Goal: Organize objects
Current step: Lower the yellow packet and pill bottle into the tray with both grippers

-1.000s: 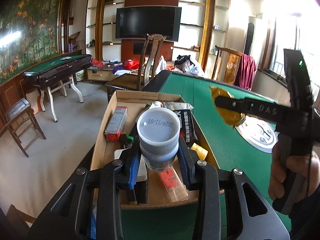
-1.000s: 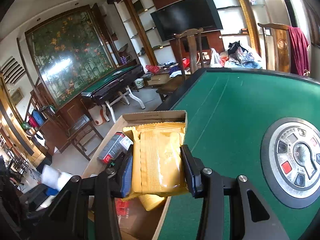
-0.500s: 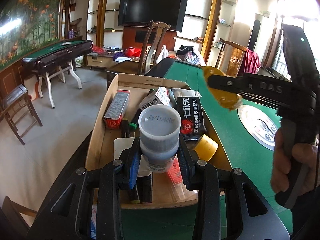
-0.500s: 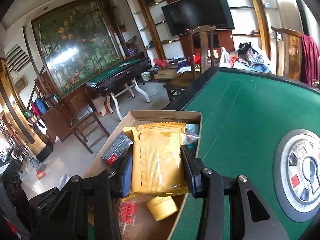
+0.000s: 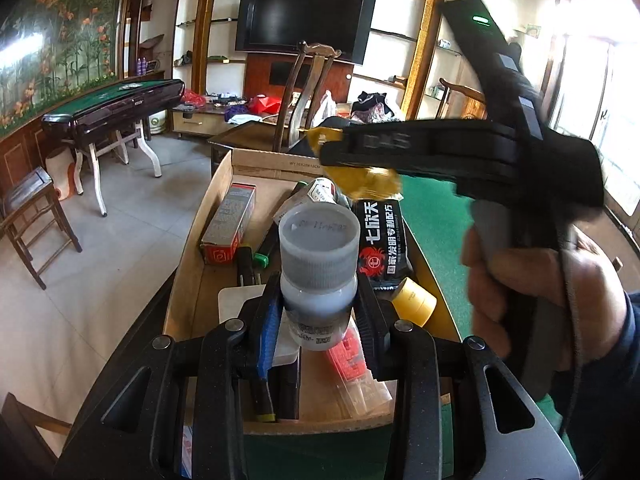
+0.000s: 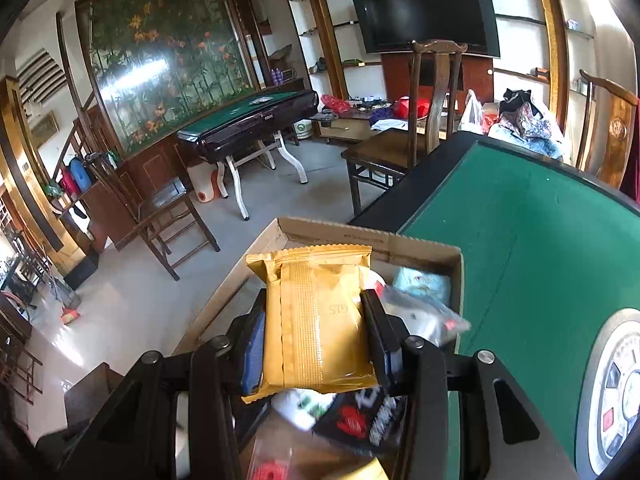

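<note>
My left gripper [image 5: 318,308] is shut on a white bottle with a grey ribbed cap [image 5: 318,256], held upright over the near half of a cardboard box [image 5: 188,264]. My right gripper [image 6: 316,334] is shut on a flat gold foil packet [image 6: 320,312], above the far part of the same cardboard box [image 6: 344,236]. In the left wrist view the right gripper [image 5: 360,160] crosses from the right with the gold packet [image 5: 368,182] over the box, a hand [image 5: 536,280] on its handle. The box holds a red-and-grey carton [image 5: 230,222], a black pouch [image 5: 382,246], a yellow tape roll [image 5: 414,300].
The box lies along the left edge of a green felt table [image 6: 520,248] with a round control panel [image 6: 616,400] in its middle. A wooden chair [image 6: 420,120] stands beyond the table's far corner. Another green-topped table [image 5: 112,108] stands on the tiled floor to the left.
The right gripper has carried the gold packet leftward, from above the felt to over the box. The left gripper still holds the bottle in about the same place.
</note>
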Tool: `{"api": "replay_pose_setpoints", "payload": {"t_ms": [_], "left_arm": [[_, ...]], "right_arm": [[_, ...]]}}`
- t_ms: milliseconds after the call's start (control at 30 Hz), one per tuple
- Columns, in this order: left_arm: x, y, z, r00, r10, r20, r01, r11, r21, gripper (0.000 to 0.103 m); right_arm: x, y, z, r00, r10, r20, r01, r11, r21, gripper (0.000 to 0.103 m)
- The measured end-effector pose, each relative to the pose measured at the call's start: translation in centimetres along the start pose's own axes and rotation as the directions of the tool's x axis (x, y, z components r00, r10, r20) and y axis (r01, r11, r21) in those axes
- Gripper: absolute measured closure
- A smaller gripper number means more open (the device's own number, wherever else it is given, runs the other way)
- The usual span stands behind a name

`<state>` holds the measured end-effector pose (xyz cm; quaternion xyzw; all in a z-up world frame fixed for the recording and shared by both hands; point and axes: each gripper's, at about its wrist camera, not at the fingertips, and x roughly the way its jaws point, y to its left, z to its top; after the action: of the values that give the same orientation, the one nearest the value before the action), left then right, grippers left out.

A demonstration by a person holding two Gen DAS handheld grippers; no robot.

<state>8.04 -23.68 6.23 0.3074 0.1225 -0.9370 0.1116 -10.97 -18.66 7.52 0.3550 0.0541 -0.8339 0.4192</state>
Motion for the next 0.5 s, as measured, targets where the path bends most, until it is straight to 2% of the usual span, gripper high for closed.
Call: {"api": "replay_pose_setpoints", "payload": {"t_ms": [267, 367, 500], "left_arm": [[0.8, -0.4, 0.0, 1.0, -0.018, -0.024, 0.018, 1.0, 0.006, 0.069], [0.9, -0.6, 0.0, 1.0, -0.016, -0.023, 0.016, 1.0, 0.009, 0.069], [1.0, -0.9, 0.1, 0.999, -0.025, -0.021, 0.025, 1.0, 0.014, 0.069]], "right_arm": [[3.1, 1.2, 2.0, 0.999, -0.007, -0.046, 0.006, 1.0, -0.024, 0.059], [4.2, 1.1, 2.7, 0.997, 0.007, -0.076, -0.007, 1.0, -0.007, 0.059], [5.3, 0.1, 3.1, 0.995, -0.013, -0.103, 0.014, 1.0, 0.012, 0.059]]}}
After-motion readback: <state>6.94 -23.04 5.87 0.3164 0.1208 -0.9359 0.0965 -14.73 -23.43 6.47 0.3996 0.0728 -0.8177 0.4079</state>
